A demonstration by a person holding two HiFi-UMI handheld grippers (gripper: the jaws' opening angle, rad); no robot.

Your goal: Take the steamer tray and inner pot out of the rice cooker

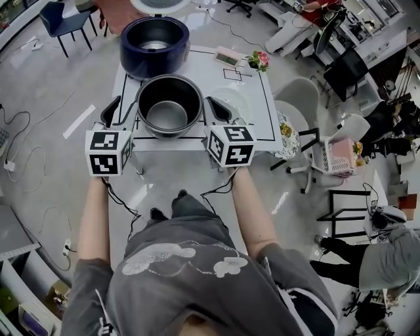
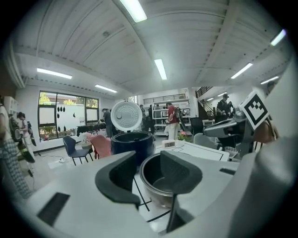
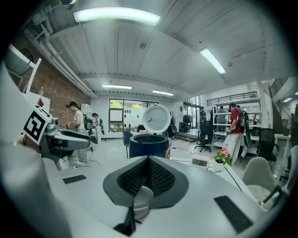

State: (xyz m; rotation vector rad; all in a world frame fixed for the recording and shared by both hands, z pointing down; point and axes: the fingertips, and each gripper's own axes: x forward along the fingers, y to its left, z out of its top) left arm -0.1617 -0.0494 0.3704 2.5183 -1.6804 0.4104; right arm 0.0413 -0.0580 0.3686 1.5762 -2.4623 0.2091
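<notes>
The dark blue rice cooker (image 1: 154, 46) stands open at the table's far side, its white lid (image 2: 125, 116) raised. The grey inner pot (image 1: 169, 105) sits empty on the white table (image 1: 259, 125) in front of it. A pale round steamer tray (image 1: 237, 98) lies just right of the pot. My left gripper (image 1: 115, 110) hovers by the pot's left side, its jaws apart with nothing between them; the pot (image 2: 160, 197) shows beyond them. My right gripper (image 1: 220, 109) is at the pot's right side, its ribbed pads (image 3: 158, 176) pressed together on nothing.
A small digital timer (image 1: 226, 57) and a pot of flowers (image 1: 259, 60) stand at the table's far right. White chairs (image 1: 298, 98) crowd the table's right edge. A blue chair (image 1: 62, 20) is at the far left. People stand at the shelves in the background.
</notes>
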